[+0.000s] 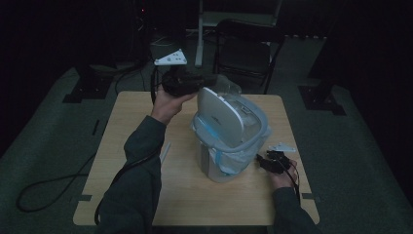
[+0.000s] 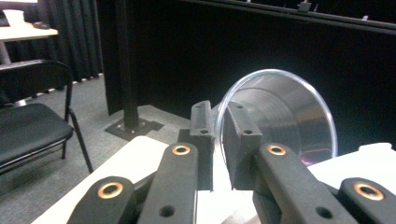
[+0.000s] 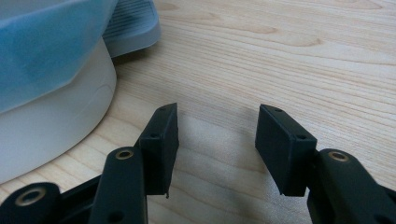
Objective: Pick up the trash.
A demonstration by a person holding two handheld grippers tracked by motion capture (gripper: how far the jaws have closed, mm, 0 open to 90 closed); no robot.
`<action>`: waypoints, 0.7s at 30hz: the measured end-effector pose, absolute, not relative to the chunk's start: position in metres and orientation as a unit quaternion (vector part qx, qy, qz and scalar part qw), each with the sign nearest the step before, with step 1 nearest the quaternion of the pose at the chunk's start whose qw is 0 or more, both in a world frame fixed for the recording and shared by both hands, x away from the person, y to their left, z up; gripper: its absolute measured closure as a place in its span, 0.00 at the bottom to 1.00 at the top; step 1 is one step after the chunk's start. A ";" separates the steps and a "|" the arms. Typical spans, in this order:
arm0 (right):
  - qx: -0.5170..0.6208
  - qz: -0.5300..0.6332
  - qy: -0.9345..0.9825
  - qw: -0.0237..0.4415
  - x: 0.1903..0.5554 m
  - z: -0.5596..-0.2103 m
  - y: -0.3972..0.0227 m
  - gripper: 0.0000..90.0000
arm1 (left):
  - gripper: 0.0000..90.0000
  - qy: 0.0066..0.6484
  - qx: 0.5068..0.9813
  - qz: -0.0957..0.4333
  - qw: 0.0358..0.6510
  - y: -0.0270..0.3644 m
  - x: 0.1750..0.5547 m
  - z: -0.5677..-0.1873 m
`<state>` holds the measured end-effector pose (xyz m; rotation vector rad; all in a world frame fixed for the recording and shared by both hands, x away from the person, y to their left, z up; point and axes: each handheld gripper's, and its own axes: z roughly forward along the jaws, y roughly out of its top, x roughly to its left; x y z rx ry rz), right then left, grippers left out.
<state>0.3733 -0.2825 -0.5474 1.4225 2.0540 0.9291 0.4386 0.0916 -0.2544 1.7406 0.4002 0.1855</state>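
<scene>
A white lidded bin (image 1: 214, 168) stands on the wooden table (image 1: 195, 200), its lid (image 1: 219, 114) tipped up and a pale blue bag (image 1: 234, 158) folded over its rim. My left gripper (image 1: 207, 80) is raised behind the bin. In the left gripper view its jaws (image 2: 218, 114) are shut on the rim of a clear plastic cup (image 2: 285, 112), which lies on its side. My right gripper (image 1: 260, 160) rests low at the bin's right side. The right gripper view shows it open (image 3: 217, 126) over bare wood, beside the bin's wall (image 3: 56, 126).
A ribbed grey part (image 3: 133, 28) sticks out at the bin's foot. A thin white strip (image 1: 164, 152) lies on the table left of the bin. A black chair (image 1: 246, 48) stands beyond the far edge. Cables trail over the floor at left (image 1: 53, 187).
</scene>
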 end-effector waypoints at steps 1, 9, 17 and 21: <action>0.519 0.339 0.749 0.235 0.373 -0.547 -0.282 0.53 | 0.91 0.174 0.758 0.080 0.623 0.092 0.439 -0.254; 0.519 0.339 0.749 0.236 0.373 -0.547 -0.282 0.53 | 0.90 0.173 0.756 0.071 0.627 0.092 0.440 -0.255; 0.519 0.338 0.749 0.236 0.373 -0.547 -0.282 0.53 | 0.89 0.168 0.755 0.058 0.631 0.091 0.441 -0.255; 0.519 0.338 0.749 0.236 0.373 -0.547 -0.282 0.53 | 0.88 0.167 0.754 0.057 0.632 0.091 0.441 -0.254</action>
